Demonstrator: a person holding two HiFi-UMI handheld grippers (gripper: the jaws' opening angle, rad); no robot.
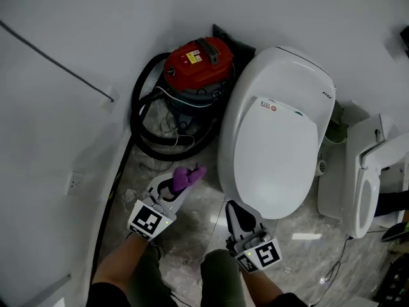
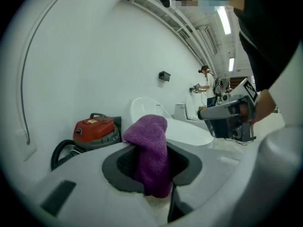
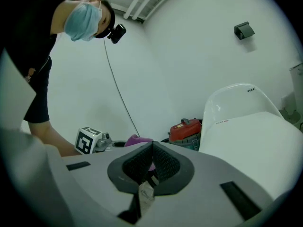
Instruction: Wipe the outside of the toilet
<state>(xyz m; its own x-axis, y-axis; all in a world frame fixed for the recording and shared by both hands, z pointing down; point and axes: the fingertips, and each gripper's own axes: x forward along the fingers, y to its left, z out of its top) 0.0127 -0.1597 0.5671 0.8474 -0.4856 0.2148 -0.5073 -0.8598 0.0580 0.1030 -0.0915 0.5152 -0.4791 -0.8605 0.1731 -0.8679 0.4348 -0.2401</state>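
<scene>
Purple cloth [image 1: 186,176] is clamped between the jaws of the left gripper [image 1: 181,184]. In the left gripper view the cloth fills the gap between the jaws and folds over their top. The right gripper [image 1: 234,210] carries nothing. In the right gripper view its two pads are pressed together with only air in front of them.

The toilet [image 1: 275,139] stands on the floor [image 1: 198,229] against the back wall, with the lid down. A red vacuum cleaner [image 1: 198,62] sits in the corner of the floor to its left, and a second toilet [image 1: 364,184] stands near the right edge.

Both grippers hang over the floor at the front end of the toilet. The cloth is near the front left side of the bowl but apart from it. The right gripper is just beside the front edge of the lid and, as far as I can see, does not touch it.

I judge that the wiping itself has not begun. The cloth is picked up and brought close, which is the only part done. The white shell shows no wet streak or mark from wiping. The lid, both sides, the front and the base near the floor all remain to be wiped.
</scene>
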